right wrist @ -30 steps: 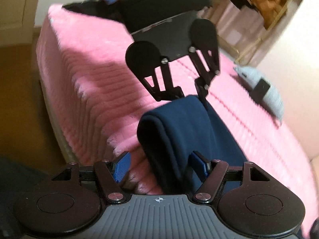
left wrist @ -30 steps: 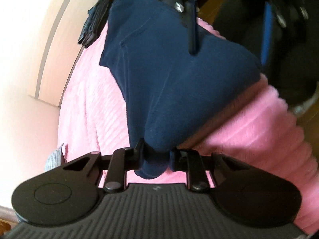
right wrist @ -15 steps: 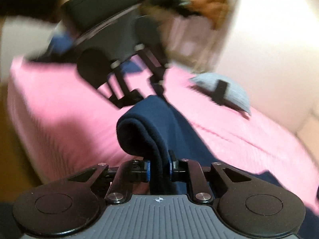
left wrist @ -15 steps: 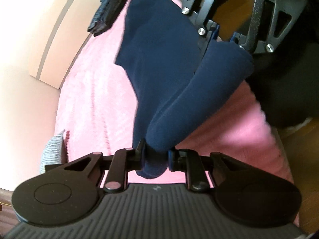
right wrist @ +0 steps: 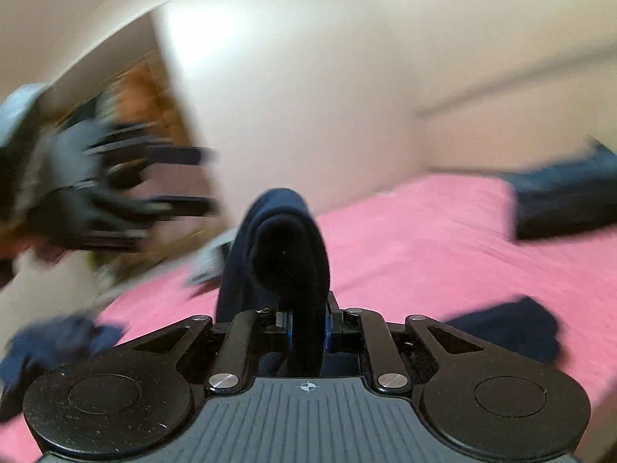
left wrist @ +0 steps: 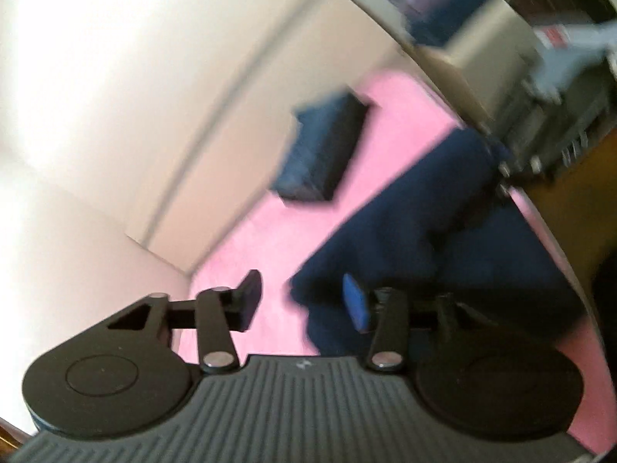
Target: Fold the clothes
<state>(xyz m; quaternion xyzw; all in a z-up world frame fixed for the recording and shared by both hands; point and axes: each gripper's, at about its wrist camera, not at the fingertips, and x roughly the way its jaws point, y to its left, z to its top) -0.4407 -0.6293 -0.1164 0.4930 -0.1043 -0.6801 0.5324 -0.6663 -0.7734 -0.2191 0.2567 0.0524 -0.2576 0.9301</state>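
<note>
A navy blue garment (left wrist: 432,239) lies across the pink bedspread (left wrist: 270,231). In the left wrist view my left gripper (left wrist: 304,303) is open and empty, with the cloth just past its right finger. My right gripper (right wrist: 307,326) is shut on a folded bunch of the navy garment (right wrist: 287,243) and holds it up above the bed; more of the cloth trails at the right (right wrist: 513,324) and lower left. The left gripper (right wrist: 115,200) shows as a blur at the left of the right wrist view.
A folded dark pile (left wrist: 324,150) lies on the bed near the wall, and shows in the right wrist view (right wrist: 567,196) at the far right. A grey pillow (right wrist: 208,262) lies behind the held cloth. The bed edge and wooden floor (left wrist: 567,208) are to the right.
My left gripper has opened and let go of the garment, then swung away. My right gripper has shut on the cloth and lifted it. Both views are motion-blurred.
</note>
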